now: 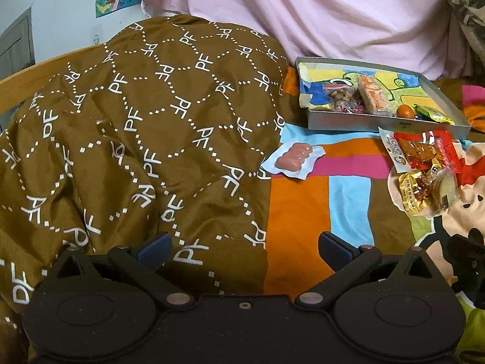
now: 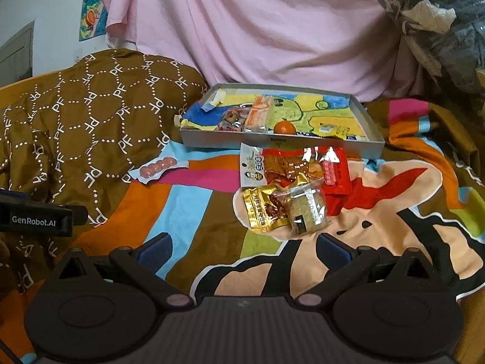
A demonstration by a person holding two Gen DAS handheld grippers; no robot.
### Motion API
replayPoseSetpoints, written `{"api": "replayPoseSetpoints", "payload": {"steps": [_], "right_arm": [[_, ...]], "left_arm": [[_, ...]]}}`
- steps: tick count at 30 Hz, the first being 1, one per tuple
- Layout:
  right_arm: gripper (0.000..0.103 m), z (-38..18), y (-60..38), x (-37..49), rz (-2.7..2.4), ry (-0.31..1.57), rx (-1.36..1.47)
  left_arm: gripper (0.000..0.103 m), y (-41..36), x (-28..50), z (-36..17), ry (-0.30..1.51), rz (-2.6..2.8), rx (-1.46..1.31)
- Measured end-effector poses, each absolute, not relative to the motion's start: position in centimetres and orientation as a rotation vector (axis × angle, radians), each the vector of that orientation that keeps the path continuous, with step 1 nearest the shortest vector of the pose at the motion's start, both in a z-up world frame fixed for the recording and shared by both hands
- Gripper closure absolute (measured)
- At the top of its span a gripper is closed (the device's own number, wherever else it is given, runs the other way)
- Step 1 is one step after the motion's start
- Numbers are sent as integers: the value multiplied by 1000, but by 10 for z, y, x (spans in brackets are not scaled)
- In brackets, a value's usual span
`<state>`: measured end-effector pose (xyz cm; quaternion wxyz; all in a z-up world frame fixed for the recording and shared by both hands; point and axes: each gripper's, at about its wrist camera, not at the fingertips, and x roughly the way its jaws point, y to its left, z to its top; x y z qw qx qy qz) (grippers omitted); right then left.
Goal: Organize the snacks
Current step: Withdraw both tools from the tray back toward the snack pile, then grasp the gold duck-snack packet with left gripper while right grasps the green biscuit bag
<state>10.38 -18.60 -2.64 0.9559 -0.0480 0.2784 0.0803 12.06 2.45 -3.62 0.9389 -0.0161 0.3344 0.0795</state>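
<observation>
A grey shallow box (image 2: 282, 144) (image 1: 342, 121) lies on the bed and holds a few snack packs and a small orange (image 2: 284, 127) (image 1: 405, 111). In front of it lie a red snack pack (image 2: 306, 166) (image 1: 424, 150), a gold pack (image 2: 262, 210) (image 1: 412, 189) and a clear-wrapped cookie (image 2: 306, 212) (image 1: 444, 186). A pink sausage pack (image 2: 157, 166) (image 1: 292, 157) lies to the left. My left gripper (image 1: 244, 247) is open and empty above the bedding. My right gripper (image 2: 242, 248) is open and empty, just short of the gold pack.
A brown quilt (image 1: 136, 121) (image 2: 85, 115) is heaped at the left. A colourful cartoon sheet (image 2: 379, 212) covers the bed. A pink cloth (image 2: 257, 30) hangs behind the box. The left gripper's body (image 2: 33, 217) shows at the right wrist view's left edge.
</observation>
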Motion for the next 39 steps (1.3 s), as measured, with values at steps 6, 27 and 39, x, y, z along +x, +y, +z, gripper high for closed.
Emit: {"api": "replayPoseSetpoints", "payload": {"steps": [6, 27, 39], "right_arm": [[0, -23, -196, 112, 177, 601, -33], [0, -13, -202, 150, 266, 561, -62], [0, -28, -216, 185, 184, 539, -184]], "left_arm": [[1, 23, 137, -35, 668, 185, -8], [1, 10, 204, -34, 619, 166, 46], [1, -15, 246, -43, 620, 63, 28]]}}
